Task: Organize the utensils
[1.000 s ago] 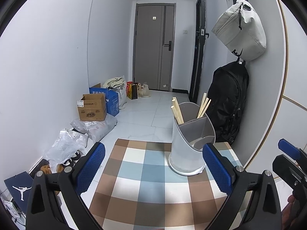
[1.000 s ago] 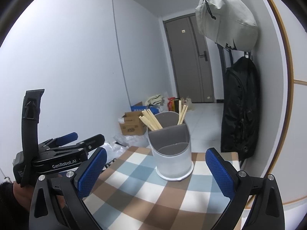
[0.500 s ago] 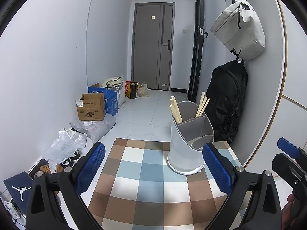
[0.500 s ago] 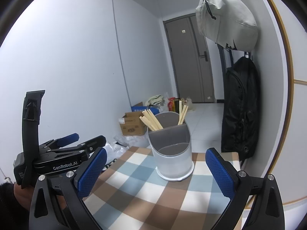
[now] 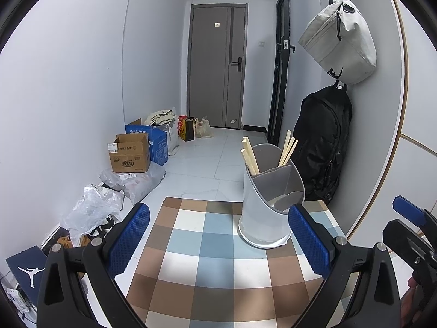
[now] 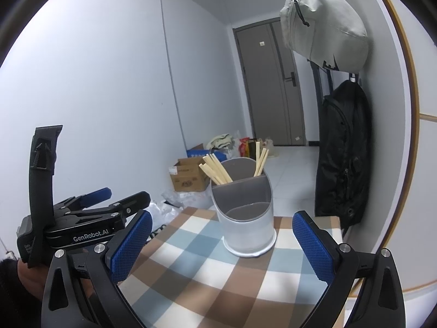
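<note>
A grey and white utensil holder [image 5: 269, 207] [image 6: 245, 216] stands on the far right part of a small table with a checked cloth [image 5: 213, 257] [image 6: 218, 273]. Several wooden chopsticks [image 5: 250, 154] [image 6: 215, 168] stand in its rear compartments; the front compartment looks empty. My left gripper [image 5: 218, 235] is open and empty, held above the near part of the table, with the holder just ahead of its right finger. My right gripper [image 6: 221, 243] is open and empty, with the holder ahead between its fingers. The left gripper's body also shows at the left of the right wrist view [image 6: 82, 218].
A black backpack [image 5: 325, 142] and a pale bag [image 5: 338, 41] hang on the right wall close to the table. Cardboard boxes [image 5: 131, 155] and plastic bags [image 5: 92, 213] lie on the floor at the left. A grey door [image 5: 215, 71] closes the corridor.
Both grippers have drifted very slightly; the holder sits a touch lower and left in the left wrist view. Nothing was taken hold of or let go.
</note>
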Available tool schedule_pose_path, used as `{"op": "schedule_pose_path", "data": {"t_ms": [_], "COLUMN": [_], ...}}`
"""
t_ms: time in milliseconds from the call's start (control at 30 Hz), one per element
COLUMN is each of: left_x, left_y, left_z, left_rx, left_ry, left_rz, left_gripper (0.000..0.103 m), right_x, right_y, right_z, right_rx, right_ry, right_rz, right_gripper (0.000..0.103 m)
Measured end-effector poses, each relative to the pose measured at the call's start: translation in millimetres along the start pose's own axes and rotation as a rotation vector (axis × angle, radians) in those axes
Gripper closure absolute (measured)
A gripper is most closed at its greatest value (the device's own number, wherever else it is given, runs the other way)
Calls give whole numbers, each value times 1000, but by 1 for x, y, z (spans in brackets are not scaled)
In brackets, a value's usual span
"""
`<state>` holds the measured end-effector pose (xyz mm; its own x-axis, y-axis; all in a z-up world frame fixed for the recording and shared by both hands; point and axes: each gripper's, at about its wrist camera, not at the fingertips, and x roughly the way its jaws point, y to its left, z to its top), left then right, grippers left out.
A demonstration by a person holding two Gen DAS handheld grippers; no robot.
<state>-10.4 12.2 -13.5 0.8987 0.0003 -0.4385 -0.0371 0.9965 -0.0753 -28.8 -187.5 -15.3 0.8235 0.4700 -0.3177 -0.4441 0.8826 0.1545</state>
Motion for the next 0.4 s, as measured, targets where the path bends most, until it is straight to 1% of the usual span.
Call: {"op": "schedule_pose_path", "data": {"t_ms": [400], "left_x": [1], "left_y": [1], "left_z": [0], "left_rx": [3], "left_ry": [14], "left_rz": [9], "left_gripper": [4], "right_x": [3], "right_y": [0], "right_z": [-1], "right_rx": [8], "right_ry": [9], "right_rz": [0], "right_gripper": [0]}}
